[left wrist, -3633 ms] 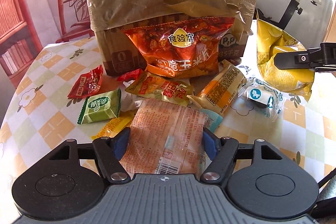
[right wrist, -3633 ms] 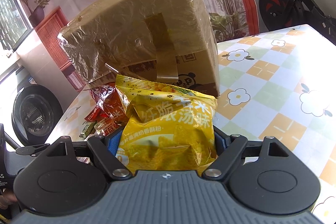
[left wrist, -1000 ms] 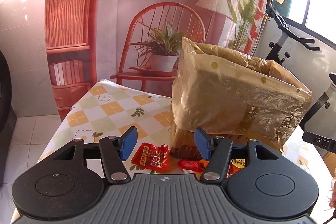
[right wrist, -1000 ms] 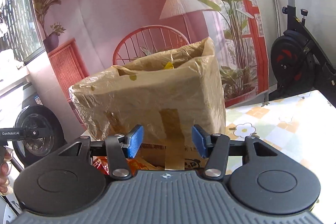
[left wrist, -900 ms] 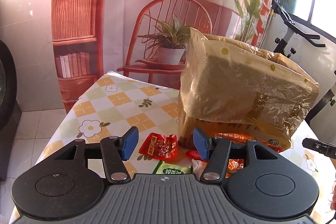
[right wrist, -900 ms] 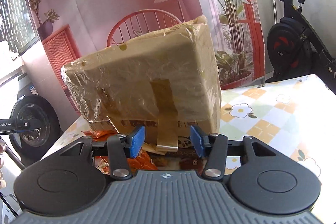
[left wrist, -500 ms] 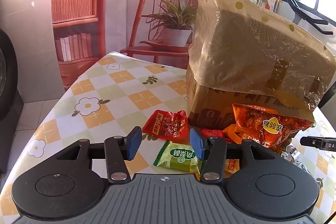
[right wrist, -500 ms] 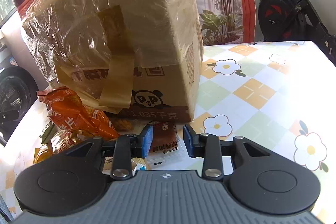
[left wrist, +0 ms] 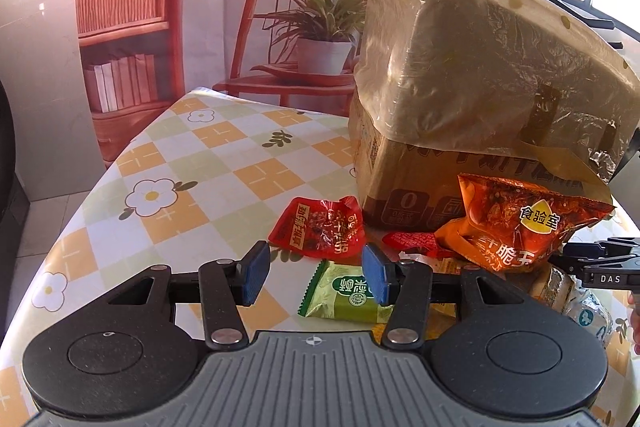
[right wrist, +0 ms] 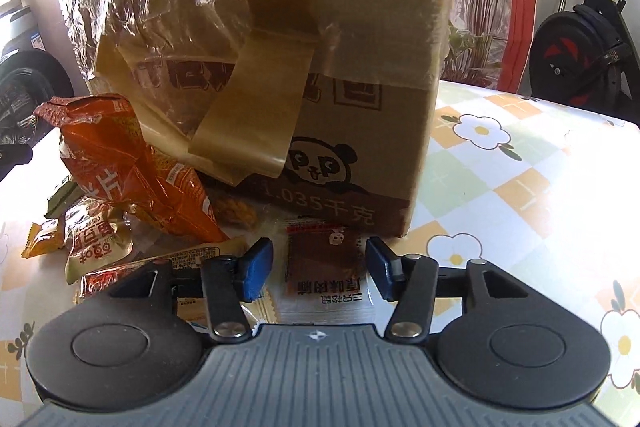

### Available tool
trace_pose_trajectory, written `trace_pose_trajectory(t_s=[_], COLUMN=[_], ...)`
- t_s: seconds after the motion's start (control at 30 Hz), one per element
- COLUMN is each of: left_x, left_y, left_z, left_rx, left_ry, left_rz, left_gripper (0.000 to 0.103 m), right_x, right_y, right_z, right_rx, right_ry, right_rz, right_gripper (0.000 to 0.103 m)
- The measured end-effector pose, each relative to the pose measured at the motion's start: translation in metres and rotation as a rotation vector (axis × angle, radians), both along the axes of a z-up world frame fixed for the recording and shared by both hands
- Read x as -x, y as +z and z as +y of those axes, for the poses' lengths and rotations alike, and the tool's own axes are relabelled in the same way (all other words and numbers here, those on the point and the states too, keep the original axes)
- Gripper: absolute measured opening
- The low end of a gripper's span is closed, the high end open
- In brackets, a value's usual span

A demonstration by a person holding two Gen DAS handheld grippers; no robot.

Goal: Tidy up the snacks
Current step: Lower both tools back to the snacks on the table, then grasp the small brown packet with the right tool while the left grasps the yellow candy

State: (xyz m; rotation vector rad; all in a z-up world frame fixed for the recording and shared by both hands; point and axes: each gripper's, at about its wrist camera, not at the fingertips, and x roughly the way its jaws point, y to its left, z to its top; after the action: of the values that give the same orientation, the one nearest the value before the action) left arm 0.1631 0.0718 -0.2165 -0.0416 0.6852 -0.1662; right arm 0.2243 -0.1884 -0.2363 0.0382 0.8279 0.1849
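Only rightward: brown sachet (right wrist: 325, 259); leftward, green packet (left wrist: 344, 293).

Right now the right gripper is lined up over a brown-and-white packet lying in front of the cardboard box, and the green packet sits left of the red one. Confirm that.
Not quite. In the left wrist view, the green packet lies nearer the camera than the red packet, slightly to its right. The rest holds: right gripper, jaws opening, over the brown-and-white packet before the cardboard box.
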Motion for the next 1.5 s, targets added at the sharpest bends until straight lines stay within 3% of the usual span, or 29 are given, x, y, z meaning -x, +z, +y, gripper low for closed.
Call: trace_pose_trajectory(t_s=[0.23,0.43,0.67,1.17,1.43,1.5], left_x=[0.01,0.019,0.018,-0.003,0.008,0.007], left_y=[-0.012,-0.014,-0.024,-0.042,-0.045,-0.046], left_z=[-0.009,-0.018,-0.03,-0.033,-0.046,-0.047], left_rx=[0.015,-0.002,-0.041,-0.029,-0.128,-0.132], left_ry=[-0.089,-0.183,-0.271,-0.271,-0.293,-0.249], left_rz=[0.038,0.056,0.106,0.157,0.131,0.119], left_gripper=[0.054,0.054,0.054,0.057,0.059,0.052], right_x=[0.009,0.024,0.056,0.059,0.059,0.059], right_y=[-0.005,-0.003,-0.003,-0.006,-0.006,-0.006], right_z=[0.012,0.011,0.001,-0.001,-0.001,-0.001], right_rx=[0.078,0.077,0.038,0.032,0.032,0.032], right_ry=[-0.03,-0.035,-0.08,-0.077,-0.077,-0.077], right_rz=[-0.029,-0.033,-0.07,-0.105,-0.105,-0.105], right_gripper=[0.055,0.046,0.045,0.045,0.045,0.045])
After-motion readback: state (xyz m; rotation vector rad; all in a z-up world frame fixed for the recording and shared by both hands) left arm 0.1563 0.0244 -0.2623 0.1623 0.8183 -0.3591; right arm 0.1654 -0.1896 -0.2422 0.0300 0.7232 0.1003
